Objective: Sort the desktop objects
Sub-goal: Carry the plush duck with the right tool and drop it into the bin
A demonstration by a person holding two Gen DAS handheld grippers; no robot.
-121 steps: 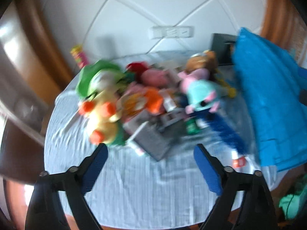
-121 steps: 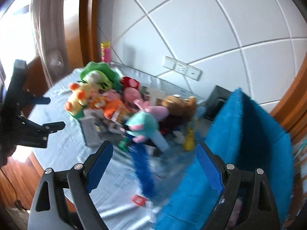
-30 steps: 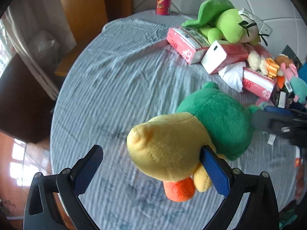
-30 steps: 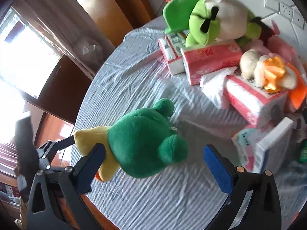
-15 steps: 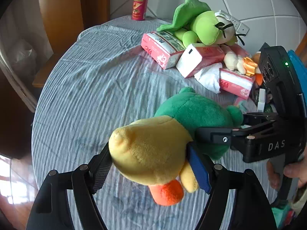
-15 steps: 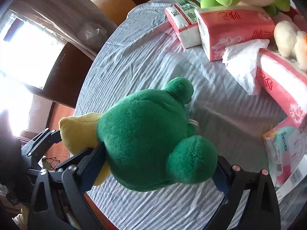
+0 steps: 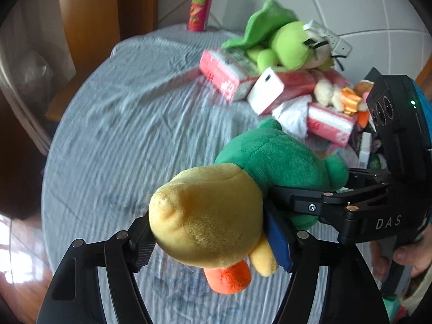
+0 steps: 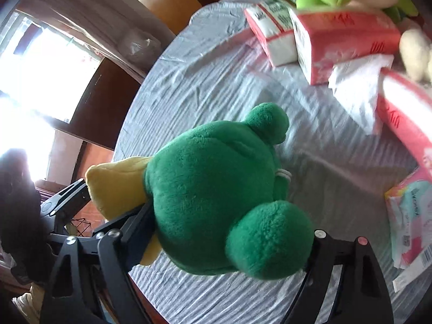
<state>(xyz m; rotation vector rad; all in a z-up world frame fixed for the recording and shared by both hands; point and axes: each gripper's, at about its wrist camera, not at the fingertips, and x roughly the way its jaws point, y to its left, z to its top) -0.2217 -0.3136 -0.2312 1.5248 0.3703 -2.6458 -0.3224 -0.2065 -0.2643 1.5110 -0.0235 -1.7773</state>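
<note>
Squeezing in from both ends, the left gripper (image 7: 213, 240) clamps the plush toy (image 7: 237, 189) at its yellow part, the right gripper (image 8: 232, 232) its green part. It's held above the grey tablecloth (image 7: 129, 113), near 3 pink tissue packs (image 7: 229, 73).

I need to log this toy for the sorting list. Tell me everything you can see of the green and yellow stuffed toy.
The stuffed toy is soft plush: a dark green rounded part with two green knobs, a pale yellow part and an orange foot. It is held above the wrinkled grey tablecloth. The left gripper is shut on its yellow end, and the right gripper is shut on its green end. Its face is not visible. A small white loop shows on the green side.
</note>
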